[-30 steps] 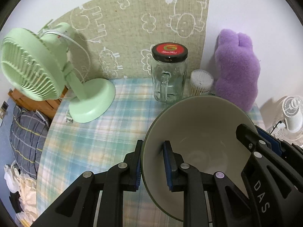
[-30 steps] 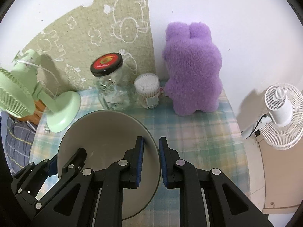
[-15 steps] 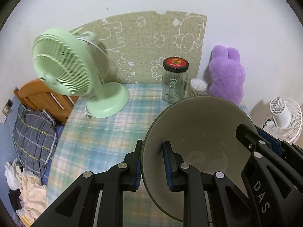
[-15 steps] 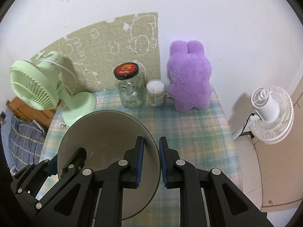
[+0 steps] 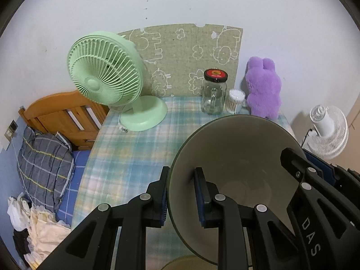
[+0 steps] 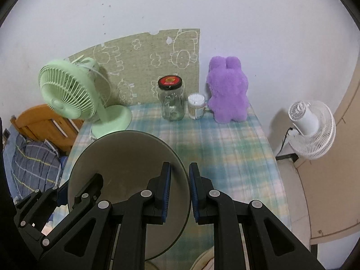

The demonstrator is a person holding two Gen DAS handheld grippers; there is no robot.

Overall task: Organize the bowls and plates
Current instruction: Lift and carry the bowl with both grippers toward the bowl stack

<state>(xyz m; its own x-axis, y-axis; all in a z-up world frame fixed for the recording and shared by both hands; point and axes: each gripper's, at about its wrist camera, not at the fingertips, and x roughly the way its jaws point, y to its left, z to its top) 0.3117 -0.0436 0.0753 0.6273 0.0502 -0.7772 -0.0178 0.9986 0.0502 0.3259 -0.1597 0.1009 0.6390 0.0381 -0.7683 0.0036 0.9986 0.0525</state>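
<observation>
Held in the air above the checked tablecloth (image 5: 135,157): one wide bowl (image 5: 236,157), clamped from two sides. Left gripper (image 5: 181,193) closed on the bowl rim at about 9 o'clock of the bowl, one blue pad outside the wall, the other pad inside. Right gripper (image 6: 179,191) closed on the opposite rim, at about 3 o'clock of the bowl in its own view (image 6: 126,168), again one pad inside and one outside. Smooth glazed bowl, pale grey-beige inside, thin dark rim, round and deep, nothing visible inside it. Black plastic gripper arms with metal rivets, blue rubber-like pads. Soft cloth in blue, green and cream checks, slightly blurred near the middle. At 12 o'clock of the table, near the wall: clear glass jar (image 5: 213,94) with handle and black-red lid, seemingly empty; just beside it at its 3 o'clock a small round container (image 5: 236,101) packed with cotton swabs; then a fluffy purple plush (image 5: 263,87). At 10 o'clock a mint-green plastic desk fan (image 5: 105,72) with ribbed grille and round base. Behind these, a woven greenish mat (image 5: 184,51) with white animal drawings against the wall. Beyond the table at 3 o'clock, a white fan (image 6: 310,128); at 9 o'clock, a wooden headboard (image 5: 63,117) and grey checked pillow (image 5: 42,164).
</observation>
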